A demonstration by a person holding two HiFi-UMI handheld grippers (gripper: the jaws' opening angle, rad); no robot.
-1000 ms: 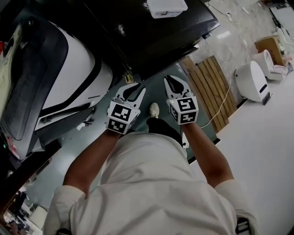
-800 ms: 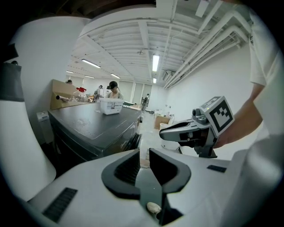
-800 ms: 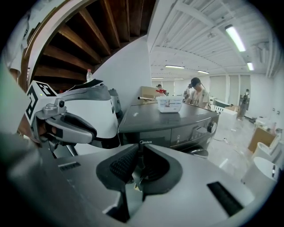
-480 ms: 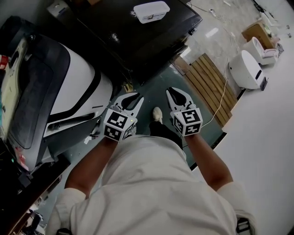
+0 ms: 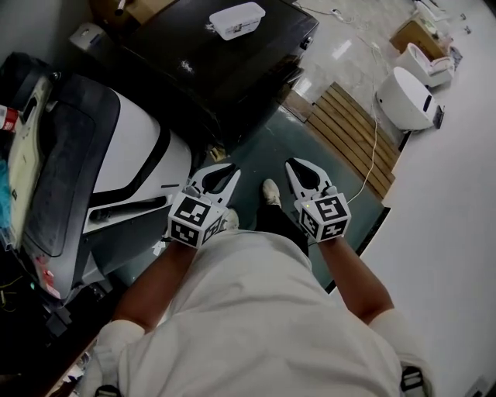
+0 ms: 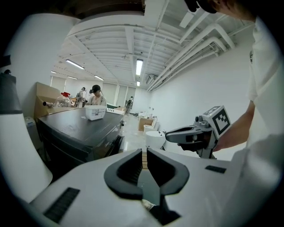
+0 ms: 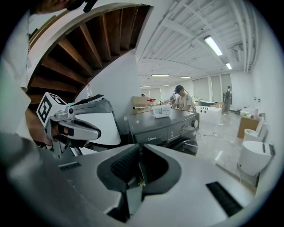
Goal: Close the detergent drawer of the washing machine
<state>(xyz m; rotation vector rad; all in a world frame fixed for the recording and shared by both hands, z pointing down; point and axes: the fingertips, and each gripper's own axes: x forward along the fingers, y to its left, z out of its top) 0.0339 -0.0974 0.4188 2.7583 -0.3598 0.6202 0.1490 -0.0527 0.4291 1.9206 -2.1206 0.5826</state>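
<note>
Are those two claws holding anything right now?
No, nothing is held. The left gripper and the right gripper both have their jaws closed together with nothing between them.

Bright ceiling-strip lighting, fisheye edges, dark vignette

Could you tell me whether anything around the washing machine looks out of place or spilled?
Nothing looks spilled or damaged. The only loose things are a white container sitting on top of the dark washing machine and a cable trailing across the wooden slats on the floor beside it.
</note>
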